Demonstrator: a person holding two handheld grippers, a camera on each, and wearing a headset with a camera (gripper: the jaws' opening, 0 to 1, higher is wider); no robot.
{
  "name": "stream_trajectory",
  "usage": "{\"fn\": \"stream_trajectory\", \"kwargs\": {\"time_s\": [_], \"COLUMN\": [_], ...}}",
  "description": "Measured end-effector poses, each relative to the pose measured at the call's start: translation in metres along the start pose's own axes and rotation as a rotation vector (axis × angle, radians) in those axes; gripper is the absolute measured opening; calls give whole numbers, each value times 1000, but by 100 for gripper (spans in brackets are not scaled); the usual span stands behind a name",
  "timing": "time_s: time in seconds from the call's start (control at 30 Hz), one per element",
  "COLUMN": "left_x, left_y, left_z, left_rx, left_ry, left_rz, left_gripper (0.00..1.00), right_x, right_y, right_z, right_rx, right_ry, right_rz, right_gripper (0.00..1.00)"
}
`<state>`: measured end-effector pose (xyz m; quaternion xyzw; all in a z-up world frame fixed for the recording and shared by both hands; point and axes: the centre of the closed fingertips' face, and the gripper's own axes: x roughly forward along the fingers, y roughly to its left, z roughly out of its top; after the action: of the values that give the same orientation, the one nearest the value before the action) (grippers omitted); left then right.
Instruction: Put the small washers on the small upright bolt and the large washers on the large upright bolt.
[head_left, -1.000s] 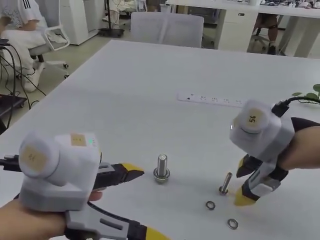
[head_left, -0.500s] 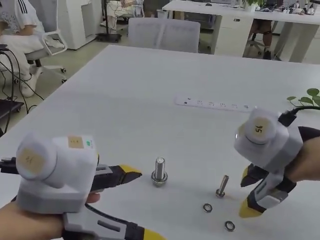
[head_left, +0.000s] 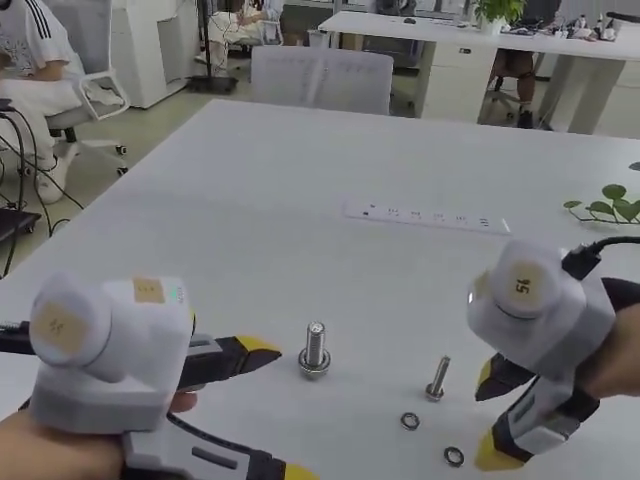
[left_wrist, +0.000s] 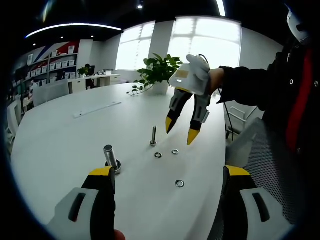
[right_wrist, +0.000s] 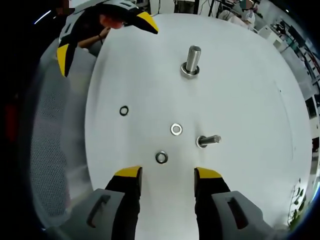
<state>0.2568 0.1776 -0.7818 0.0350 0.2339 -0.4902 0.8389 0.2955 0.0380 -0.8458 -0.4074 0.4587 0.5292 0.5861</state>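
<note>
The large bolt (head_left: 315, 350) and small bolt (head_left: 437, 379) are standing well apart, leaving a lane between them. Behind them we are seeing bare table (head_left: 290, 220) lying open back to the power strip (head_left: 427, 217). Two washers (head_left: 410, 421) are lying near the small bolt, on our side.

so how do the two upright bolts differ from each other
The large bolt is thicker and taller than the small bolt. The large bolt has a wide ring round its foot; the small bolt's is narrow. Both are silvery and stand on the white table.
</note>
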Motion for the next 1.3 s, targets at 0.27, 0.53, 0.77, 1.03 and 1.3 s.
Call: {"fn": "stream_trajectory", "kwargs": {"time_s": [0.27, 0.53, 0.77, 1.03, 1.3], "left_x": [0, -1, -1, -2, -3], "left_y": [-1, -3, -4, -4, -3], "left_z": [2, 5, 6, 7, 7], "left_rx": [2, 8, 13, 15, 15], "left_ry": [-8, -15, -17, -19, -22], "left_rz": [-1, 1, 1, 4, 7], "left_gripper": [89, 89, 89, 89, 89], "right_x": [3, 8, 13, 24, 34], "right_y": [19, 37, 49, 60, 67], "right_z": [11, 28, 43, 61, 72], "right_rx": [-22, -71, -108, -154, -193], "right_ry": [-13, -18, -30, -34, -27], "right_rz": [24, 49, 68, 94, 112], "right_gripper": [43, 43, 43, 41, 40]}}
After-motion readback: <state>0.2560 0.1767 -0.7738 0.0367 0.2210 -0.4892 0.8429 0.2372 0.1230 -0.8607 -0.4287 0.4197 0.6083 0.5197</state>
